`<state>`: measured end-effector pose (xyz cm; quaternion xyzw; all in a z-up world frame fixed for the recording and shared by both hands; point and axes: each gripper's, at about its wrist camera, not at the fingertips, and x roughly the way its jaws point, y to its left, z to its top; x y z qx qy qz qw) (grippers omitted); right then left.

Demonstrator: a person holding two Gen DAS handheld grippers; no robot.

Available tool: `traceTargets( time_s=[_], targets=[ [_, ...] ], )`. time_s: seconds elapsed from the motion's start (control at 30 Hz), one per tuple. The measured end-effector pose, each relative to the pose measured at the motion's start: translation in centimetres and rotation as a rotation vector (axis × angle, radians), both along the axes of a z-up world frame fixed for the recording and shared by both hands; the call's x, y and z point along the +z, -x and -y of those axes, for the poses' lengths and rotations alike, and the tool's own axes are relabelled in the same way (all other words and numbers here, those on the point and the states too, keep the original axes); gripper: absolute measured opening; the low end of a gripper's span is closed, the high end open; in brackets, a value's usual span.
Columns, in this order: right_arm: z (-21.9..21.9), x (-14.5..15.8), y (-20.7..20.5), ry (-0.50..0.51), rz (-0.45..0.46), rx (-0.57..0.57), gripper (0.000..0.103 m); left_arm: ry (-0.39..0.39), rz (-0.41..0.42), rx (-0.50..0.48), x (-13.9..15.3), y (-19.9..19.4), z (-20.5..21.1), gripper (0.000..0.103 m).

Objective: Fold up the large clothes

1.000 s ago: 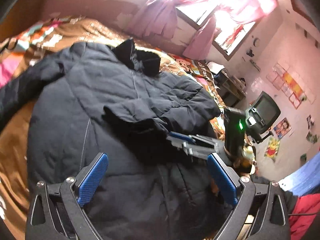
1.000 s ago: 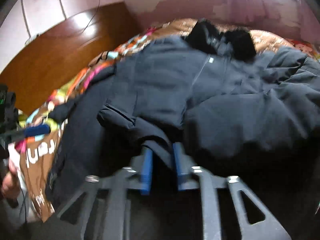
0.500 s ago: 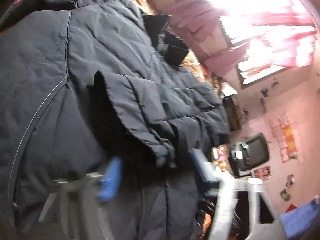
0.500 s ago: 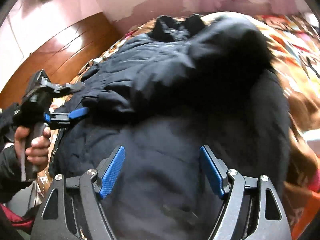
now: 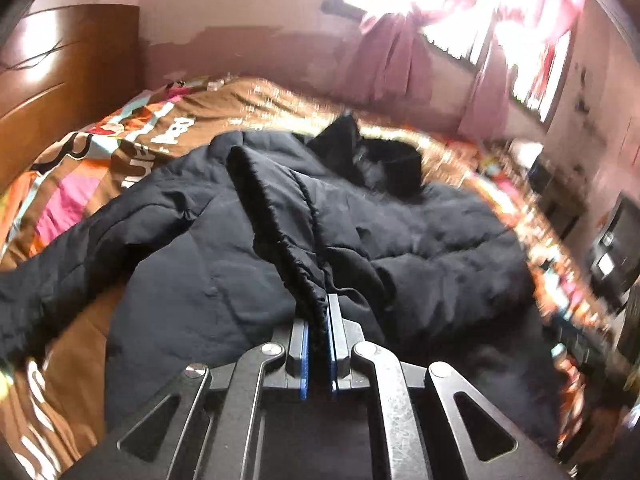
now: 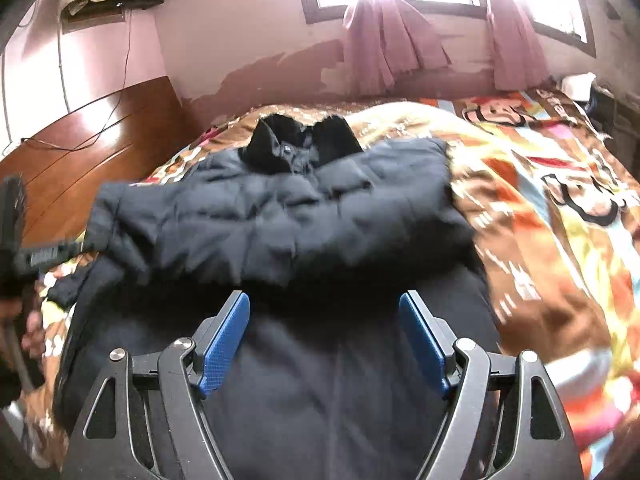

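Observation:
A large dark navy padded jacket [image 5: 420, 248] lies spread on the bed, its black collar [image 5: 380, 160] toward the window wall. My left gripper [image 5: 319, 308] is shut on the cuff of a sleeve [image 5: 276, 216] and holds it lifted over the jacket's body. In the right wrist view the jacket [image 6: 280, 224] has this sleeve folded across its chest, and the left gripper [image 6: 52, 254] holds the cuff at the far left. My right gripper [image 6: 324, 316] is open and empty above the jacket's lower part.
The bed has a brown cartoon-print cover [image 6: 560, 208]. A wooden headboard [image 6: 80, 140] stands on the left. Pink curtains [image 6: 384, 40] hang at the bright window behind. A black monitor [image 5: 616, 248] and shelves stand right of the bed.
My right gripper let go of the sleeve, opened and drew back. My left gripper closed on the sleeve cuff and pulled it toward the left across the jacket.

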<state>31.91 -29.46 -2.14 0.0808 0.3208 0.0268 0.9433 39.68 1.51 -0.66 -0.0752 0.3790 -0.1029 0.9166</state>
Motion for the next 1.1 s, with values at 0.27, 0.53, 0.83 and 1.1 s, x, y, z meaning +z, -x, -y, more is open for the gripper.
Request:
traceTargets(
  time_s=[0.27, 0.53, 0.83, 1.1],
  targets=[
    [-5.3, -2.4, -10.2, 0.040, -0.097, -0.011, 0.073, -0.019, -0.081, -0.008, -3.9, -1.9, -1.6, 0.008],
    [-10.7, -7.0, -14.5, 0.294, -0.119, 0.033, 0.095, 0.246, -0.052, 0.029, -4.9, 0.2, -6.1, 0.035],
    [-10.4, -7.5, -13.8, 0.286, -0.057, 0.027, 0.095, 0.436, -0.057, 0.341, -6.2, 4.4, -18.1, 0.075],
    [-10.4, -7.8, -13.4, 0.301, -0.003, 0.011, 0.096, 0.615, -0.106, 0.687, -10.7, 6.2, -29.6, 0.075]
  ],
)
